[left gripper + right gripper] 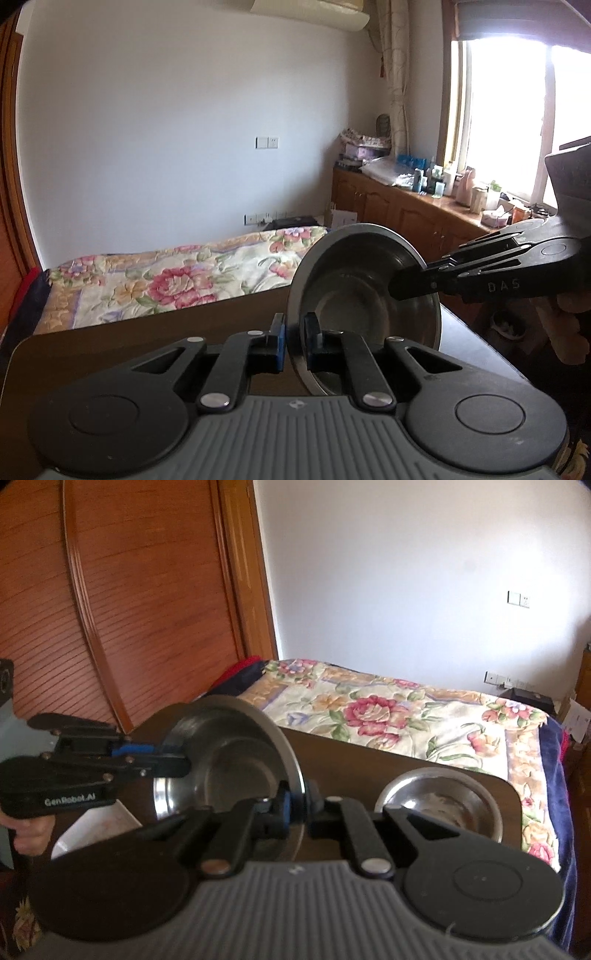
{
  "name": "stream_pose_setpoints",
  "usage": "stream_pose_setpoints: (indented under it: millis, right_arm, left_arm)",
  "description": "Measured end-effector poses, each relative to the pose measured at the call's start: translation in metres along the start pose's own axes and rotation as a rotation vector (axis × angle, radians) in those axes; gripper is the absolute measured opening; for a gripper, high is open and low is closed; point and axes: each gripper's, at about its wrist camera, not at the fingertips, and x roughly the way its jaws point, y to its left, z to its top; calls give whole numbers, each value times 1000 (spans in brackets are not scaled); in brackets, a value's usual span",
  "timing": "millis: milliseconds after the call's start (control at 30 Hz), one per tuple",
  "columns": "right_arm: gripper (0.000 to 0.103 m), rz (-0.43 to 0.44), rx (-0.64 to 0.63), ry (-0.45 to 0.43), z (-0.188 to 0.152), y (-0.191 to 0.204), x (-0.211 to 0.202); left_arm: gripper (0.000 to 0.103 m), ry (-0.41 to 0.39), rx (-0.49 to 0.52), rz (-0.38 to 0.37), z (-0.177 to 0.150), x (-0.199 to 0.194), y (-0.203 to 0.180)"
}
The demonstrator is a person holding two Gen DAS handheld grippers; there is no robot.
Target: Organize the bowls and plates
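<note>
A steel bowl [354, 291] is held tilted on its side above the dark table [147, 343]. My left gripper [294, 341] is shut on its near rim. My right gripper [402, 286] comes in from the right and pinches the opposite rim. In the right wrist view my right gripper [298, 805] is shut on the same steel bowl [236, 760], and my left gripper [173, 757] grips its far rim from the left. A second steel bowl [439, 801] sits upright on the table at the right.
A white plate [96, 830] lies low at the left, under the held bowl. A bed with a floral quilt [406, 716] stands behind the table. A wooden cabinet [406, 206] with bottles runs under the window. A wooden wardrobe [129, 590] is at the left.
</note>
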Motion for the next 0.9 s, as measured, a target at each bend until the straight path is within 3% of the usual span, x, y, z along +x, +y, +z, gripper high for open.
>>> stream_pose_setpoints:
  millis: [467,900]
  right_arm:
    - [9,-16,8,-10,-33,16,-44]
    - [9,-36,7,22,-74,32,-51]
  left_arm:
    - [19,4,3,-54,-34,-38,-29]
    - [19,32,-31,-69,-82,-46,-39]
